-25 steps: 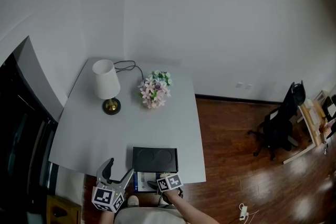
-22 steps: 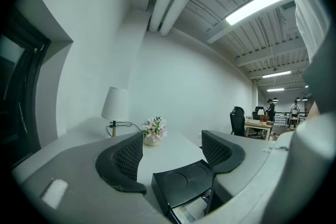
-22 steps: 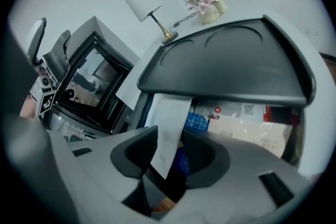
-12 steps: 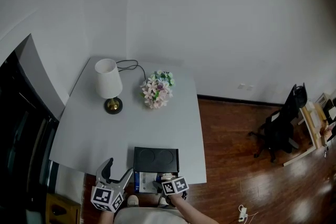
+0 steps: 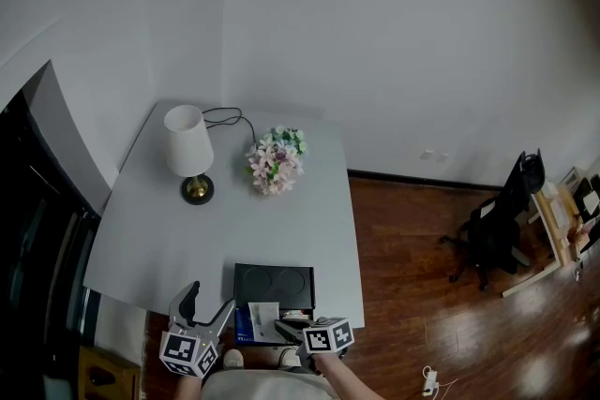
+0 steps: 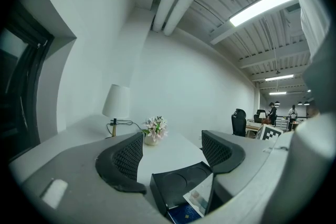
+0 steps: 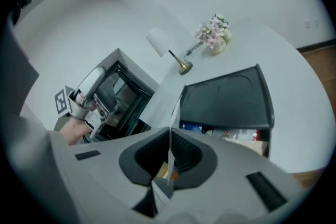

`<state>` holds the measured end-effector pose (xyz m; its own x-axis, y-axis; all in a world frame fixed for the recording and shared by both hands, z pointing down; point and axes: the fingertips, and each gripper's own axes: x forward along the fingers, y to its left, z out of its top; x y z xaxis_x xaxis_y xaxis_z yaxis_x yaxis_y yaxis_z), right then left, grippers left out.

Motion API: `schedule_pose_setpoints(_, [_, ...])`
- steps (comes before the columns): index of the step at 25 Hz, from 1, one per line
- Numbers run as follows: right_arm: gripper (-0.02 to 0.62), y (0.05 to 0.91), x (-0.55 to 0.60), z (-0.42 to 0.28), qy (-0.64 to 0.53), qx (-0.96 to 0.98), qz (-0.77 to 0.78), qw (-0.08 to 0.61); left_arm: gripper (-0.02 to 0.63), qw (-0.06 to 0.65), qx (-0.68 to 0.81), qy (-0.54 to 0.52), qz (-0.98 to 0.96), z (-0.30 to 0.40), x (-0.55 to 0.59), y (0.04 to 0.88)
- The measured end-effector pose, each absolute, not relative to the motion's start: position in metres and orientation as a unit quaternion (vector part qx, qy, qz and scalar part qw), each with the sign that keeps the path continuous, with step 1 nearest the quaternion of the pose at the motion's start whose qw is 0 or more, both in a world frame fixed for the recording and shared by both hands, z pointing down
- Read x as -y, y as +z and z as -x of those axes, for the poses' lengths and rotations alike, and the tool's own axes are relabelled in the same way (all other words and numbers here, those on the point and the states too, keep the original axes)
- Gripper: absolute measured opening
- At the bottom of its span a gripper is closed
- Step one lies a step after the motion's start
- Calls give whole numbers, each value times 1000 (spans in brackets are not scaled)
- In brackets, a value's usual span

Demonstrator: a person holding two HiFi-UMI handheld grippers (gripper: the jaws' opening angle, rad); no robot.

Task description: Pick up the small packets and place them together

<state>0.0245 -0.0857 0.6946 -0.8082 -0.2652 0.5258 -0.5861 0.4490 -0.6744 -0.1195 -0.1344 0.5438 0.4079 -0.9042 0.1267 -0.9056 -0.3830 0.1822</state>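
Observation:
A black box [image 5: 274, 281] stands open at the table's near edge, its lid [image 7: 228, 97] raised, with several small packets [image 7: 239, 135] inside. My right gripper [image 5: 281, 328] hangs above the box's opening. It is shut on a thin white packet [image 5: 263, 315], which shows edge-on between its jaws [image 7: 173, 113] in the right gripper view. My left gripper [image 5: 202, 306] stays left of the box, open with nothing between its fingers [image 6: 173, 152]. In the left gripper view a pale printed packet [image 6: 202, 196] and a blue one [image 6: 184, 215] show at the box's opening.
A white-shaded lamp [image 5: 188, 150] with a black cord and a pot of pink flowers [image 5: 275, 162] stand at the back of the grey table [image 5: 159, 229]. A dark cabinet [image 5: 28, 248] lies to the left. Wooden floor and an office chair [image 5: 497, 229] are to the right.
My right gripper has risen out of the box with the white packet between its jaws, and its marker cube has shifted down and right in the head view. The left gripper has not moved.

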Motion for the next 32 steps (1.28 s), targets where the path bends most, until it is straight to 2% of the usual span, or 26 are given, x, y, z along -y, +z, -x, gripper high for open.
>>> schedule_pose_setpoints(9, [15,685,178,0,484,821,-290,86,356,108,556,-1,-824,129,131,541])
schedule_pose_setpoints(16, [17,747,207,-3,484,780,-366,152,356,107,571,-2,-814,143,126,540])
schedule_pose_setpoints(17, [23,754,209,-5,475,775,-379,172,357,107,573,-2,-812,145,126,540])
schedule_pose_setpoints(18, [57,761,210,-7,466,769,-391,194,357,108,575,-2,-811,148,126,541])
schedule_pose_setpoints(20, [62,767,211,-10,446,764,-406,228,356,109,577,-2,-809,150,126,542])
schedule_pose_setpoints(25, [72,752,211,-11,408,781,-421,217,357,111,574,-2,-811,151,130,544])
schedule_pose_setpoints(27, [280,751,204,-7,409,787,-406,222,356,112,570,-1,-814,149,132,545])
schedule_pose_setpoints(29, [298,746,199,-6,403,796,-395,220,356,112,564,-1,-818,144,136,544])
schedule_pose_setpoints(32, [298,717,198,-9,373,824,-389,175,356,111,553,-3,-826,134,141,543])
